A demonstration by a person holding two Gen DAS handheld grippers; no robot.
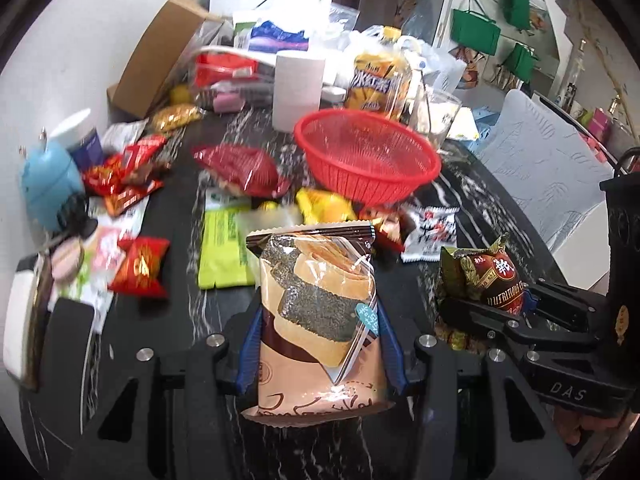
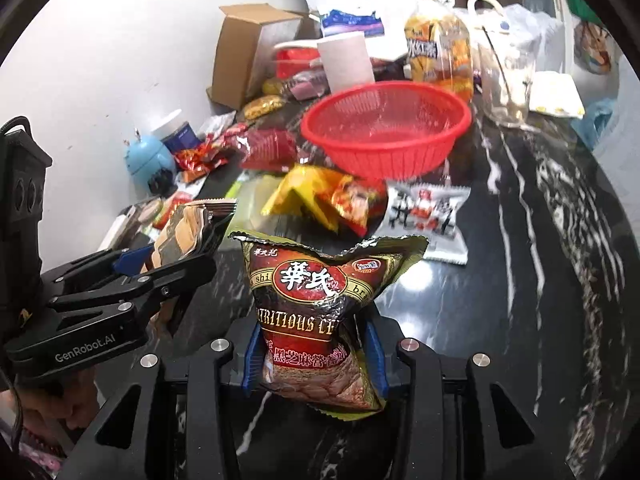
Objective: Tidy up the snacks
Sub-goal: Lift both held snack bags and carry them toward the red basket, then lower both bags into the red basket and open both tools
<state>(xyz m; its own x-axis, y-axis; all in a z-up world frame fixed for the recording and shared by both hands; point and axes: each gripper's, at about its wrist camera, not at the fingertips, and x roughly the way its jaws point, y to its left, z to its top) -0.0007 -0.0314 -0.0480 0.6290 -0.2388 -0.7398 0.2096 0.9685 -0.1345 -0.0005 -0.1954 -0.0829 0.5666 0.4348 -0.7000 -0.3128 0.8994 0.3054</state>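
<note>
A cardboard box (image 2: pixel 244 52) stands open by the wall. Green bags (image 1: pixel 476 31) hang behind. A paper roll (image 2: pixel 346 60) stands upright on the worktop (image 2: pixel 540 280).

Glossy black marble-look table (image 2: pixel 540 280), red plastic mesh basket (image 2: pixel 386 128), shiny foil snack packet (image 2: pixel 320 304), matt brown cardboard box (image 2: pixel 240 56)

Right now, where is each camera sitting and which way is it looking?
Left wrist: on the left gripper, looking over its biscuit pack toward the red basket; right gripper at the side.
Right wrist: on the right gripper, looking over its cereal pack; left gripper at the side.
Both share basket, black table.
</note>
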